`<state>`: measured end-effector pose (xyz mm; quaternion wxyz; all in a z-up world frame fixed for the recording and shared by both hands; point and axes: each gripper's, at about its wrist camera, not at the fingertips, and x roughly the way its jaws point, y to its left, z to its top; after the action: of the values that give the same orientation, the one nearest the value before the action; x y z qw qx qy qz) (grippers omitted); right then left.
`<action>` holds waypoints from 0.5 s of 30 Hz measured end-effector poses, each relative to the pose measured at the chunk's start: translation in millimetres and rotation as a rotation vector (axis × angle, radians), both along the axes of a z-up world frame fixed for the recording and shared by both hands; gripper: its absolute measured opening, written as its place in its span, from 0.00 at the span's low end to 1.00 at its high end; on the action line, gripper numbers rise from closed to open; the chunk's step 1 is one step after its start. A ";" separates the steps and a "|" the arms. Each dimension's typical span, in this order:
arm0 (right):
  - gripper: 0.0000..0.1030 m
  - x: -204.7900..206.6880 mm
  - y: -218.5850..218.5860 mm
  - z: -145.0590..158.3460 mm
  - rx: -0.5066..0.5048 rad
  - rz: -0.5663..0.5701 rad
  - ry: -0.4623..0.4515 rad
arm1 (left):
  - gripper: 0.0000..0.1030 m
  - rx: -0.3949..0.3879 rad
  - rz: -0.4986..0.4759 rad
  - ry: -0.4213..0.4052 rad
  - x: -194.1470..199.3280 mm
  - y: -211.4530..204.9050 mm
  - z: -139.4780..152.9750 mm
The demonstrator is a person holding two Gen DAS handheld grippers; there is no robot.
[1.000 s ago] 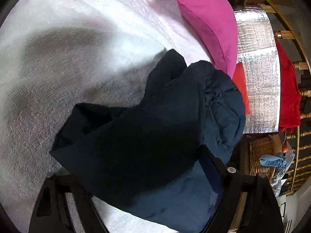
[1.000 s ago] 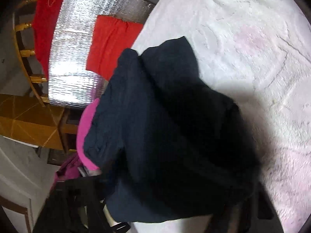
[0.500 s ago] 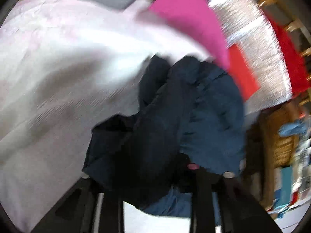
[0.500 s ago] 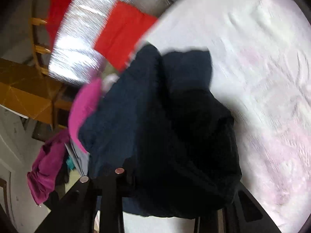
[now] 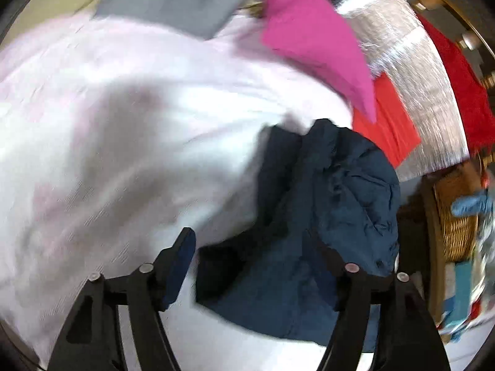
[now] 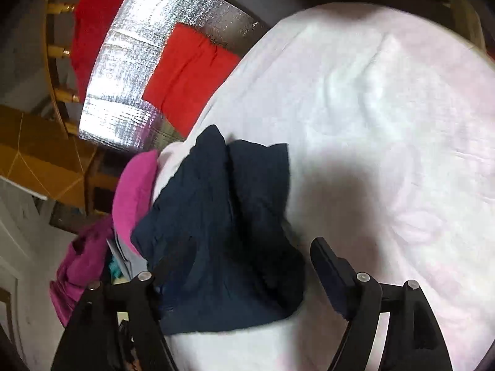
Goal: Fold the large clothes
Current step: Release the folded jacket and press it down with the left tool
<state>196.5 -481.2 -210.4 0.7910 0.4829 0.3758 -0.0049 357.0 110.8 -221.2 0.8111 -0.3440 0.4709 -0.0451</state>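
Dark blue garment [image 5: 324, 216] now lying bunched on the white bed cover [image 5: 123, 123], left gripper [image 5: 263, 266] and right gripper [image 6: 247, 266] jaws opening wide, no longer pinching it

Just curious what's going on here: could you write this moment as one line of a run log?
step: release after fold | left tool: opening, nothing gripped | right tool: opening, nothing gripped | navy garment: bunched on white blanket

One dark blue garment [image 5: 334, 216] lies on one white blanket [image 5: 123, 123]. One pink pillow [image 5: 309, 40], one grey cloth [image 5: 185, 0], two red cloths [image 6: 188, 77] [image 6: 92, 24], one silver sheet [image 6: 130, 71], one wicker basket [image 5: 458, 216], two grippers [image 5: 263, 266] [image 6: 247, 266].
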 end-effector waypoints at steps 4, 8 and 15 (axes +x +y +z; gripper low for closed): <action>0.77 47.1 12.5 -24.1 -0.036 0.025 0.058 | 0.72 0.016 -0.081 0.046 23.7 -27.5 -17.4; 0.72 68.5 25.0 -60.0 0.032 0.088 0.107 | 0.72 -0.002 -0.054 0.082 33.9 -29.3 -38.6; 0.40 69.7 53.5 -14.2 -0.186 0.049 -0.015 | 0.52 0.128 -0.040 0.002 34.2 -38.1 -23.3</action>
<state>266.3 -427.6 -224.7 0.8349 0.3982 0.3796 -0.0168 391.2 72.7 -244.5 0.8298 -0.2820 0.4805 -0.0306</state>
